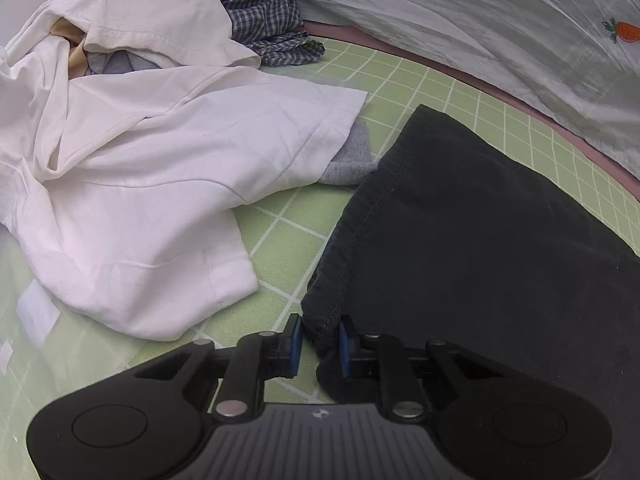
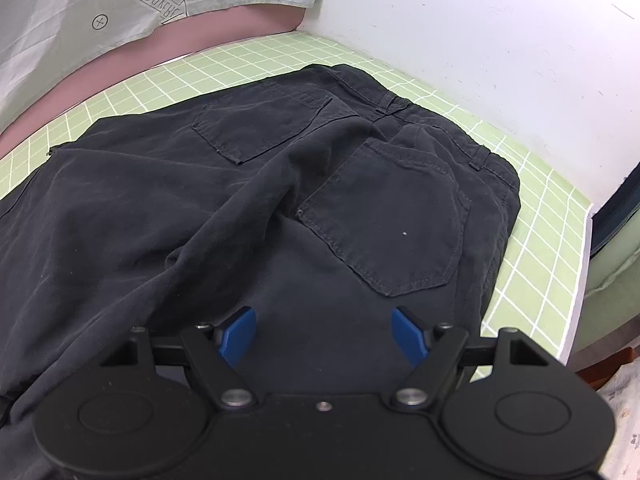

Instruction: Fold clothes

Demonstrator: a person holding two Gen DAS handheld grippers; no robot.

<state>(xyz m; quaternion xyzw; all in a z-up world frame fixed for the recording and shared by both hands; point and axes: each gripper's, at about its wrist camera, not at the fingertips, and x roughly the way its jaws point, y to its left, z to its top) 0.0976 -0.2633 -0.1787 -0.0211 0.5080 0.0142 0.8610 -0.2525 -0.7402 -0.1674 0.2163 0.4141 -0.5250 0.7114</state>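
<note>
— Where do the black trousers (image 2: 280,208) lie?
— Spread on the green grid mat (image 1: 280,232), back pockets up, beside a white shirt (image 1: 140,168).
— And the grippers?
— The left gripper (image 1: 319,344) stands nearly closed around the trousers' hem corner; the right gripper (image 2: 324,338) hovers wide open above the seat, holding nothing.

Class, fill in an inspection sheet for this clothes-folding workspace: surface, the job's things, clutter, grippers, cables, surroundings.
Surface: green grid mat.
Job's things: black trousers spread flat, back pockets up; white shirt crumpled beside them.
Clutter: checked garment and grey garment partly under the shirt.
Grippers: left gripper with jaws around the trousers' hem corner; right gripper open over the trousers.
Cables: nothing seen.
Surroundings: printed grey sheet, white wall.
</note>
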